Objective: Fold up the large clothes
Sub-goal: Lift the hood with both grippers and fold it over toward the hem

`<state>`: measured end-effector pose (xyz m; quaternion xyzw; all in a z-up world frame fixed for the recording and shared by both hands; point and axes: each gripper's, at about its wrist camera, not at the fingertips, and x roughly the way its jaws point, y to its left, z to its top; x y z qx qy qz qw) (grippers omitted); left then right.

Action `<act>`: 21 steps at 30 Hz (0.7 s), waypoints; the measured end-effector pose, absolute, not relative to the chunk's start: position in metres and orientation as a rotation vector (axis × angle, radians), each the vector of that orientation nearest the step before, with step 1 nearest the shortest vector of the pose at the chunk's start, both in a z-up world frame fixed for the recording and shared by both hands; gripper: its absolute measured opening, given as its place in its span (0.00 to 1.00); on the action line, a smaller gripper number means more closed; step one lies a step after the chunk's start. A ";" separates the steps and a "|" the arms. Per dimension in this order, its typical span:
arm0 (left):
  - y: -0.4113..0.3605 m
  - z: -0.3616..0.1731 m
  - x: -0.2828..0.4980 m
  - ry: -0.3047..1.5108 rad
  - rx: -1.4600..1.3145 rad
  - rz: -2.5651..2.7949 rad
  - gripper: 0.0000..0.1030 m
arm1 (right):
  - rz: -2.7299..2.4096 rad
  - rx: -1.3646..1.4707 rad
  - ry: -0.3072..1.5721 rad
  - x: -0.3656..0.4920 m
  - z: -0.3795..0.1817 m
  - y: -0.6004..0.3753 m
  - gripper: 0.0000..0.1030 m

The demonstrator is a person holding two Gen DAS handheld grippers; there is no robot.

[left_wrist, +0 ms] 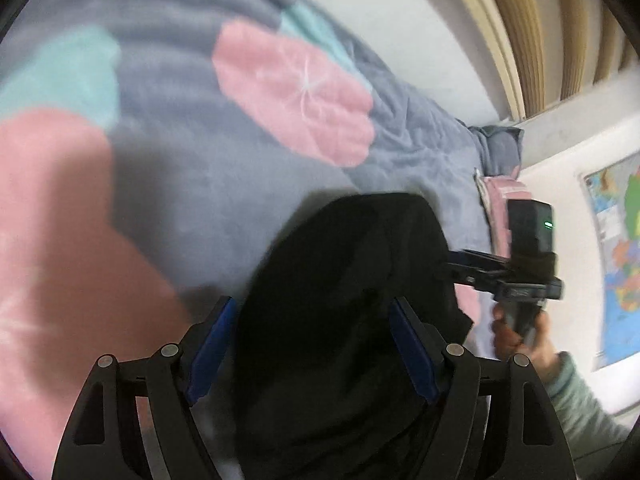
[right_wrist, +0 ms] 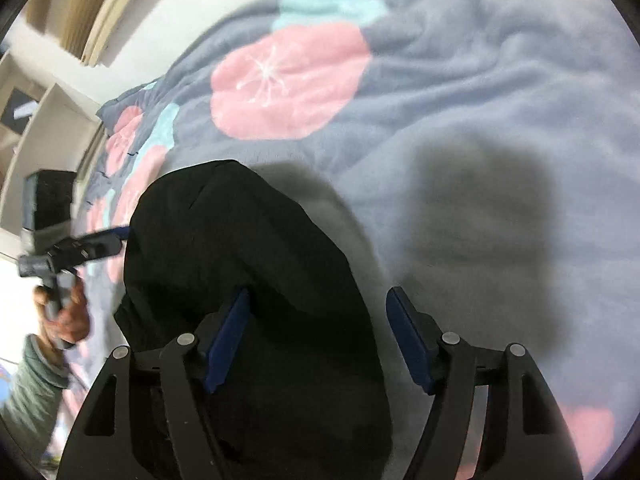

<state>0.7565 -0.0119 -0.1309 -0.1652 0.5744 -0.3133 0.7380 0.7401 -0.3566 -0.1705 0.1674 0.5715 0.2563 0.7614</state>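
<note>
The left gripper (left_wrist: 312,344) stands wide, its blue pads (left_wrist: 212,350) clear of the black garment (left_wrist: 344,280) bunched between them. The right gripper (right_wrist: 318,336) also gapes; the garment lies under its left pad, apart from the right one. Beyond spreads a grey flowered blanket (right_wrist: 460,92).

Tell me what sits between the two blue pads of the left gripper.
In the left wrist view, the black garment fills the gap between the open left gripper pads, lying on the grey floral blanket. Neither pad visibly presses it.
</note>
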 end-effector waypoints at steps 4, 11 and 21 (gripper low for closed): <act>-0.026 -0.140 0.753 1.248 -0.325 -0.705 0.61 | 0.646 0.341 1.253 0.742 -0.178 -0.336 0.44; -0.029 -0.092 0.702 1.090 -0.147 -0.752 0.18 | 0.678 0.089 1.042 0.678 -0.110 -0.313 0.19; -0.034 -0.004 0.537 0.891 0.124 -0.754 0.18 | 0.614 -0.112 0.800 0.505 -0.017 -0.293 0.19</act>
